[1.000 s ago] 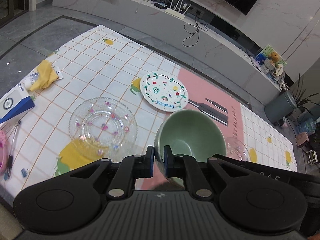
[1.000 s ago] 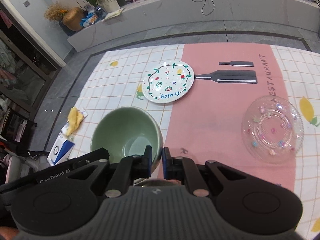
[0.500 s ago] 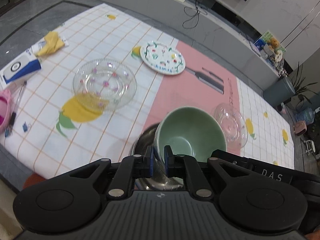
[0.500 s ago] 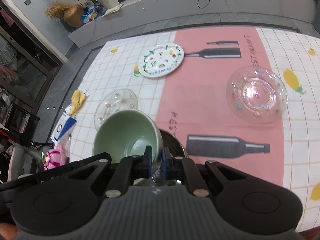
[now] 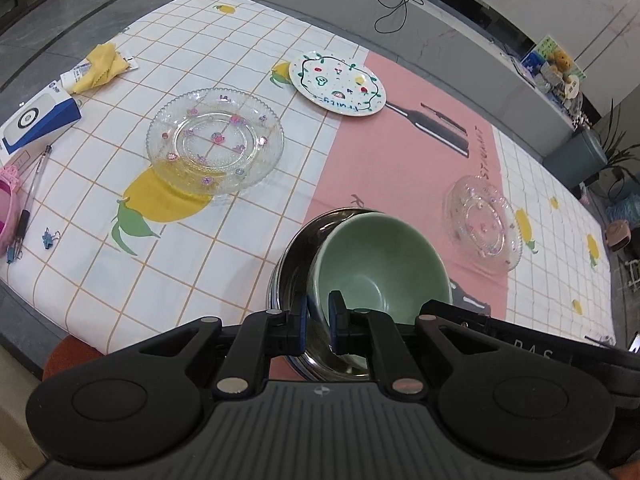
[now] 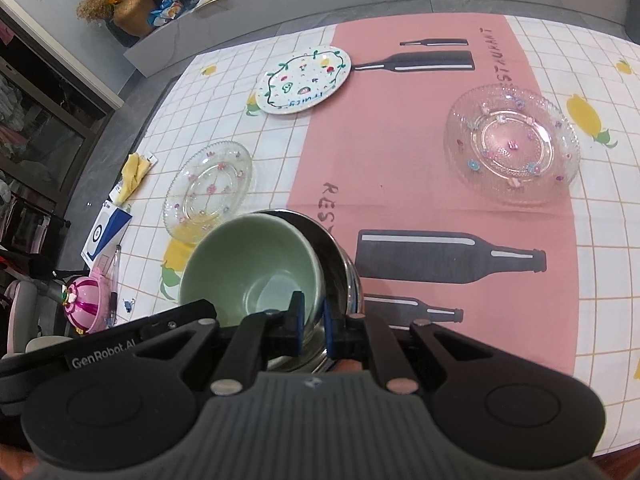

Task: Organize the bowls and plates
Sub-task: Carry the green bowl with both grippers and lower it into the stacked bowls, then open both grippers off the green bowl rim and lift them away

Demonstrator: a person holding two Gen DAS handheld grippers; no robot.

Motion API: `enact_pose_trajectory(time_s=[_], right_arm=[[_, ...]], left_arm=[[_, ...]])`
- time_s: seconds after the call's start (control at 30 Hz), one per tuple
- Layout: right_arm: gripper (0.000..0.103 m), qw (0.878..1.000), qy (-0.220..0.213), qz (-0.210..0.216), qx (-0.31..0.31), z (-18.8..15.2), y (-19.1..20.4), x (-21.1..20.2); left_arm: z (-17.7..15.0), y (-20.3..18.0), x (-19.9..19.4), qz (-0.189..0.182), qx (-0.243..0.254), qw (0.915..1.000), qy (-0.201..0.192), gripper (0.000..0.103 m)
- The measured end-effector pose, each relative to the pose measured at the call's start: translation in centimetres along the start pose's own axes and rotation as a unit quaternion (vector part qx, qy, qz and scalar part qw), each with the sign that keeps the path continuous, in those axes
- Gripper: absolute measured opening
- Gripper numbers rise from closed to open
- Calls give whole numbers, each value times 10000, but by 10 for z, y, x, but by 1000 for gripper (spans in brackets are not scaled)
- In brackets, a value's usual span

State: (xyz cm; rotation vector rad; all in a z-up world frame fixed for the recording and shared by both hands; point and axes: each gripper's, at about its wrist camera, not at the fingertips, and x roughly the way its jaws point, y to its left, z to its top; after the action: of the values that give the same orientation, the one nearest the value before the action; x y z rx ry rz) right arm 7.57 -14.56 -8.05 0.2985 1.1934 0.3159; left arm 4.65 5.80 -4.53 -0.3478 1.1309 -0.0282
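Observation:
A green bowl (image 5: 380,264) (image 6: 252,268) is held by both grippers over a steel bowl (image 5: 296,256) (image 6: 340,264) near the table's front edge, tilted and partly inside it. My left gripper (image 5: 318,314) is shut on the green bowl's near rim. My right gripper (image 6: 311,320) is shut on the rim's opposite side. A large glass plate (image 5: 216,140) (image 6: 210,188) lies at the left. A smaller glass plate (image 5: 484,222) (image 6: 514,144) lies at the right. A painted white plate (image 5: 338,84) (image 6: 304,80) lies further back.
At the table's left edge lie a blue and white box (image 5: 38,120), a yellow cloth (image 5: 100,68), a pen (image 5: 30,196), a pink toy (image 6: 86,306) and a blue clip (image 5: 50,238). The tablecloth (image 5: 400,152) has a pink band with bottle prints.
Both grippers have carried the green bowl back toward the front edge and down, from over the cloth to the steel bowl, into which it now dips.

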Motion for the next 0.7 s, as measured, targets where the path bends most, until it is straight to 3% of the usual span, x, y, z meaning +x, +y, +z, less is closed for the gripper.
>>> enact_pose_trajectory(time_s=[0.53,0.7], right_arm=[[7,9995,72,-179,-238,-1,4,14],[12,9996,77,-143,-239,-2,5,13]], left_arm=[[4,-6,7,171,257,9994,160,14],[6,-6,-1,191,281,9994,43,15]])
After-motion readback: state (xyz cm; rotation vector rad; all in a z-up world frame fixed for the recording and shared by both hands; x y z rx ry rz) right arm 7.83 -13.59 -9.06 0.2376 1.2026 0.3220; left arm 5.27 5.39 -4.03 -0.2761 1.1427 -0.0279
